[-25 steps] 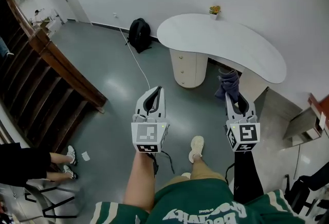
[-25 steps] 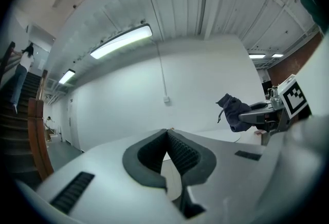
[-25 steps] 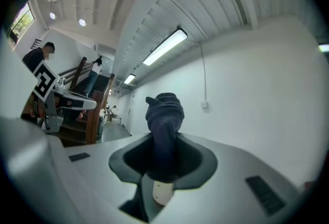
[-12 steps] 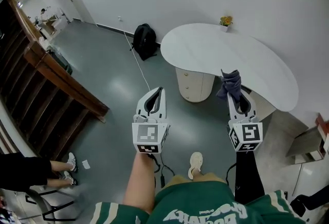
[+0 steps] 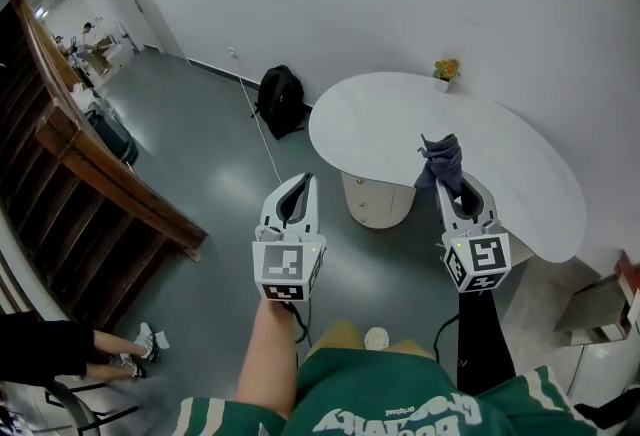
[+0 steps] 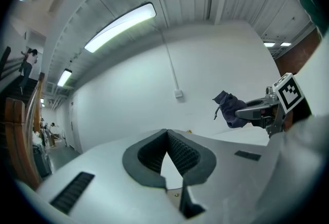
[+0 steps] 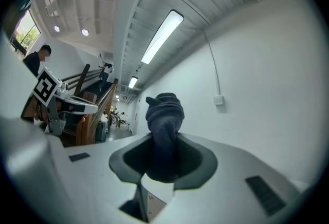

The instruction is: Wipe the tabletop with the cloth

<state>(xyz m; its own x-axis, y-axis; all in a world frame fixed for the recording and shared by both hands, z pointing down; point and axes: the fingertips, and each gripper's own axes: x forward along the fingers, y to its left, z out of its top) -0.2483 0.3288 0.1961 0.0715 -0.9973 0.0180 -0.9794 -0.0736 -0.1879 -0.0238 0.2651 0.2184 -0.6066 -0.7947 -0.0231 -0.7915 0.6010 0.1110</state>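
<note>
The white tabletop (image 5: 400, 114) lies ahead, not yet touched. My right gripper (image 5: 455, 189) is clamped on the dark cloth (image 5: 441, 162), held above the table's near edge; my left gripper (image 5: 296, 196) is closed on nothing. The cloth, seemingly bunched, should be pressed flat before sweeping.

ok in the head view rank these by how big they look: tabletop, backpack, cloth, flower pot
Largest: tabletop.
Then backpack and cloth: they look close, and the cloth is nearer the camera, so unranked.
Smallest: flower pot.

We see a soft woven cloth (image 5: 441, 156), a smooth matt counter (image 5: 370, 119), a glossy floor (image 5: 200, 144) and a varnished wooden railing (image 5: 100, 174)
</note>
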